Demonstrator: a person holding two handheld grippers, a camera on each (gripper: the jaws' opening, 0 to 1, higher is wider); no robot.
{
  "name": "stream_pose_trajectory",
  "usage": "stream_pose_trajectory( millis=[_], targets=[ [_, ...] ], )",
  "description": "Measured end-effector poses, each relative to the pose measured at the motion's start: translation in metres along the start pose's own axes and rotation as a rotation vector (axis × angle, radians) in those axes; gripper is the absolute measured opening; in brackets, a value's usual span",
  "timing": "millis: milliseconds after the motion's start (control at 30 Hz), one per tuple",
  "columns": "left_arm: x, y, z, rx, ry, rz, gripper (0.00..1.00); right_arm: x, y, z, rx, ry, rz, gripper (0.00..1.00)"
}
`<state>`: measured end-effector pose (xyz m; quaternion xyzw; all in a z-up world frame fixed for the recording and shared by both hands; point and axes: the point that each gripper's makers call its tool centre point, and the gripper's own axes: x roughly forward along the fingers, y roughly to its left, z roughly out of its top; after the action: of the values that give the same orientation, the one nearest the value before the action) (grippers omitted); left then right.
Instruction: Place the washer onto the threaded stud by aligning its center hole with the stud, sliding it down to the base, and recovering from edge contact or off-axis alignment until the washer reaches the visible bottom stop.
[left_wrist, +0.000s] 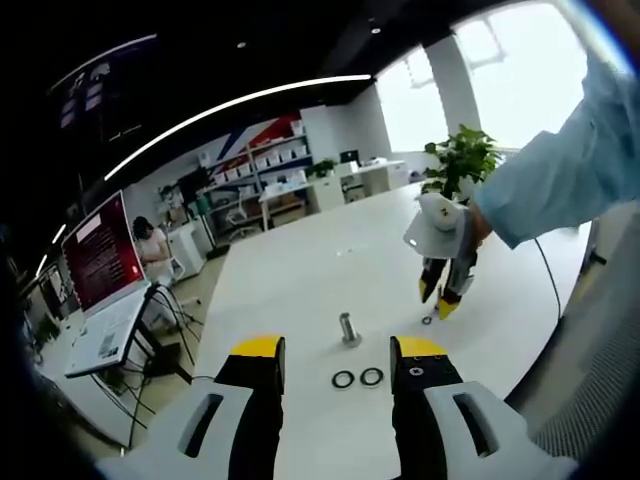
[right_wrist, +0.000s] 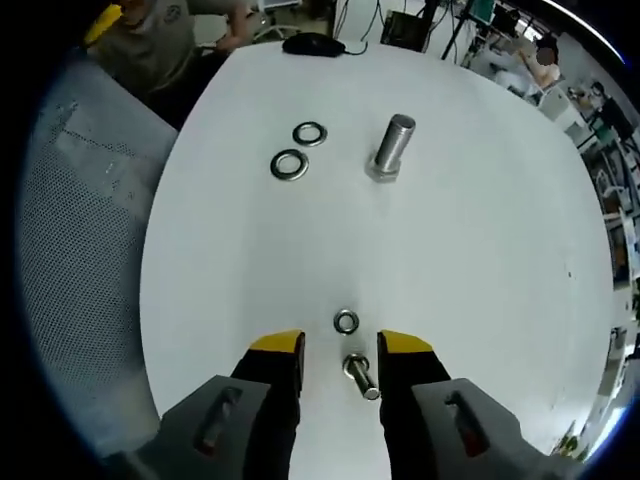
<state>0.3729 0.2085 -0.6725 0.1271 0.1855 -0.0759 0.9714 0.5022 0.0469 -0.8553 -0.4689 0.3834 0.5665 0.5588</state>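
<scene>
Hovering my left gripper (left_wrist: 335, 372) open near two spare washers (right_wrist: 299, 150), I keep the stud (right_wrist: 392, 146) upright beyond; rightward, my right gripper (right_wrist: 341, 358), jaws apart, must straddle the small washer (right_wrist: 346, 321) squarely beside a bolt (right_wrist: 361, 376).

We see a white surface (right_wrist: 480, 250) with a smooth, faintly satin finish that throws back soft light. The upright stud (right_wrist: 393, 146) looks like bare metal, brushed grey with a bright streak down its side, and the two larger washers (right_wrist: 290, 165) beside it are polished metal rings with shiny rims. A small washer (right_wrist: 346, 322) and a short bolt (right_wrist: 361, 376) near the right tongs (right_wrist: 341, 362) share that same silvery gloss. Both tongs appear to be matt black plastic capped with glossy yellow tips; the left tongs (left_wrist: 337, 365) sit on smooth pale-grey plastic housings. A sleeve (left_wrist: 565, 165) is soft, light-blue woven cloth. A chair back (right_wrist: 85, 250) shows grey mesh fabric, rough and perforated.
</scene>
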Motion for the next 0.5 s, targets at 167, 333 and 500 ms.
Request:
stream_pose_trajectory(
  millis=[167,333,500],
  targets=[
    [0.0003,0.0007,-0.0005,-0.005,0.003,0.001,0.40,0.0061,-0.0013,-0.0029,-0.004,0.012,0.004,0.29],
    [0.0008,0.0007,-0.0013,-0.010,0.006,0.000,0.40,0.0094,-0.0017,-0.0062,-0.002,0.021,0.027,0.25],
    [0.0011,0.0006,-0.0021,-0.008,0.010,0.000,0.40,0.0101,-0.0022,-0.0049,0.024,0.003,0.048,0.25]
  ],
)
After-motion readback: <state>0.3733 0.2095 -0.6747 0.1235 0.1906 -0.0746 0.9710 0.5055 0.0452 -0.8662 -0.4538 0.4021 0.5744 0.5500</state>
